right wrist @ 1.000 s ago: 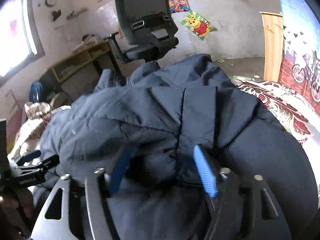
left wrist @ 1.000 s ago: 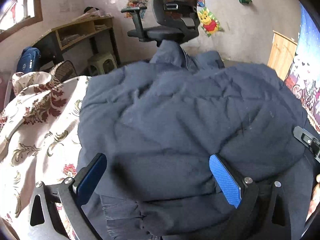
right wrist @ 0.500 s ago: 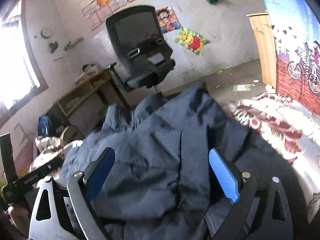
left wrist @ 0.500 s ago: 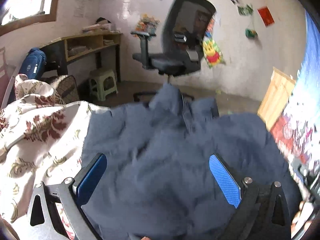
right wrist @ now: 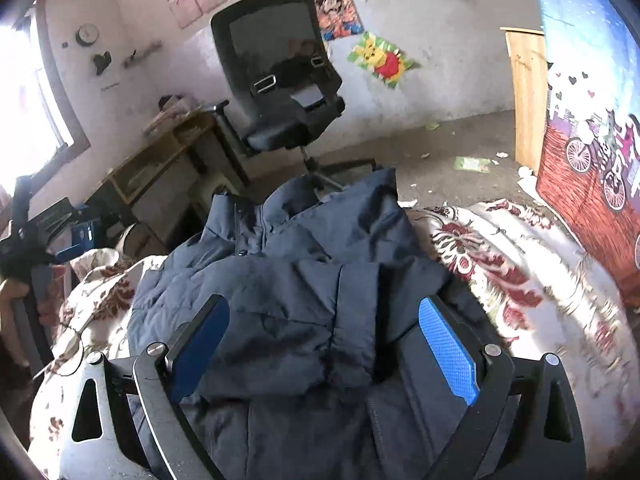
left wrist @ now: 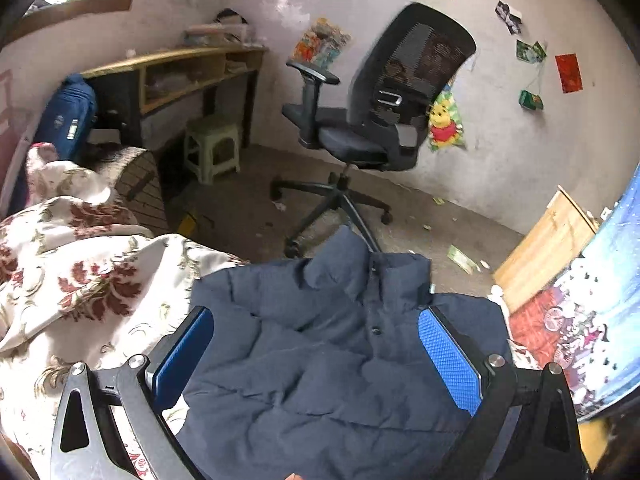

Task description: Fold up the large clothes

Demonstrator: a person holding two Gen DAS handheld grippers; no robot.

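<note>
Both claws hang wide open above the bed with nothing between their blue pads. From the left wrist view, the left gripper [left wrist: 314, 350] is spread over the chest of a navy padded jacket [left wrist: 320, 360], its fingers clear of the cloth. The right gripper [right wrist: 324, 344] stands just as wide over the same jacket [right wrist: 288, 320], and no fabric is pinched in it either.

That jacket lies on the bed, on a cream bedspread [left wrist: 80, 280] printed with dark red flowers. Its body looks folded over itself, with a sleeve or side panel laid across the top nearer the right claw. The stand-up collar [left wrist: 372, 272] points away toward the foot of the bed, and the snap buttons run down from it.

Past the bed's edge is a bare, littered floor [left wrist: 420, 220]. An office chair [left wrist: 380, 120] with a mesh back stands on it. Beside that a small green stool [left wrist: 214, 152] sits by a wooden desk [left wrist: 180, 68] against the wall. A cartoon bear poster [left wrist: 446, 124] hangs on the wall behind the chair.
</note>
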